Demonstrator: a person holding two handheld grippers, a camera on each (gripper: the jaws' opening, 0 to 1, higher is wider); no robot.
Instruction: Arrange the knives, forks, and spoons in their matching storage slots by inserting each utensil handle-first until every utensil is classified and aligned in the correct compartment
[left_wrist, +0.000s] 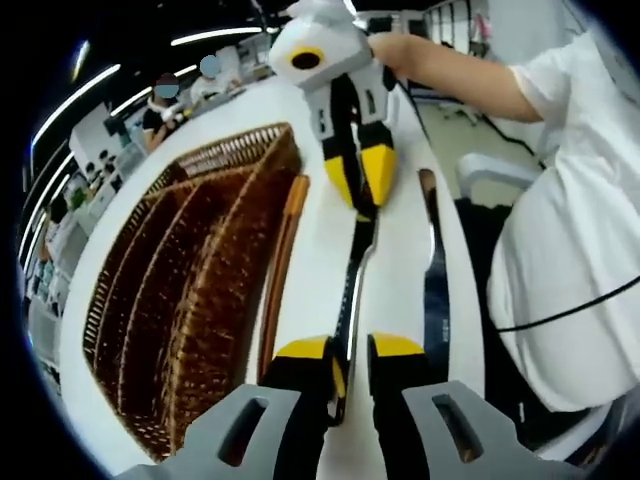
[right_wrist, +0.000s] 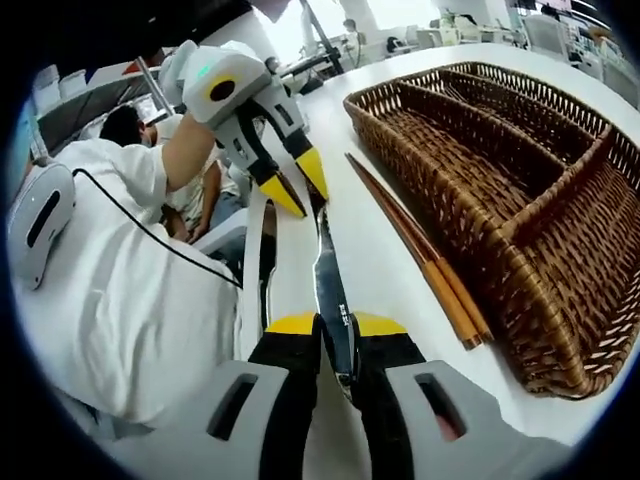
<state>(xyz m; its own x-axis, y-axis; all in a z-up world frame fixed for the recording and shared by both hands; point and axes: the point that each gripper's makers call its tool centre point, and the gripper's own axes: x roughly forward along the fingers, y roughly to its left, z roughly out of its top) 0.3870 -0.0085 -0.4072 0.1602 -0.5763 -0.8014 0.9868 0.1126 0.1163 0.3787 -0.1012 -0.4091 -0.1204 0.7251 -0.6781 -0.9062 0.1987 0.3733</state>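
Stretching away under long ceiling strip lights, a white tabletop (left_wrist: 400, 290) carries everything here; behind it the room looks like an open office or lab, with seated people at the far end and a white chair near the table's edge. A person in a white shirt (right_wrist: 120, 300) stands close against the tabletop, a thin black cable running across the fabric.

One knife (right_wrist: 333, 300) lies lengthwise on the white surface, with a dark handle and a shiny steel blade. Both tools hold it at once. In the right gripper view the right claw (right_wrist: 336, 335) is closed on the blade end, while the left claw (right_wrist: 296, 185) pinches the far, handle end. In the left gripper view the left claw (left_wrist: 350, 355) is clamped on the dark handle, and the right claw (left_wrist: 362, 175) grips the other end from across the table.

One brown wicker basket (left_wrist: 180, 290) sits beside the knife, split by woven walls into long compartments; three can be counted in the right gripper view. One pair of orange-brown wooden chopsticks (right_wrist: 425, 255) lies on the tabletop between knife and basket, just beside the basket's wall. Another dark-handled utensil (left_wrist: 430, 240) lies near the tabletop's edge; its type is hard to tell.
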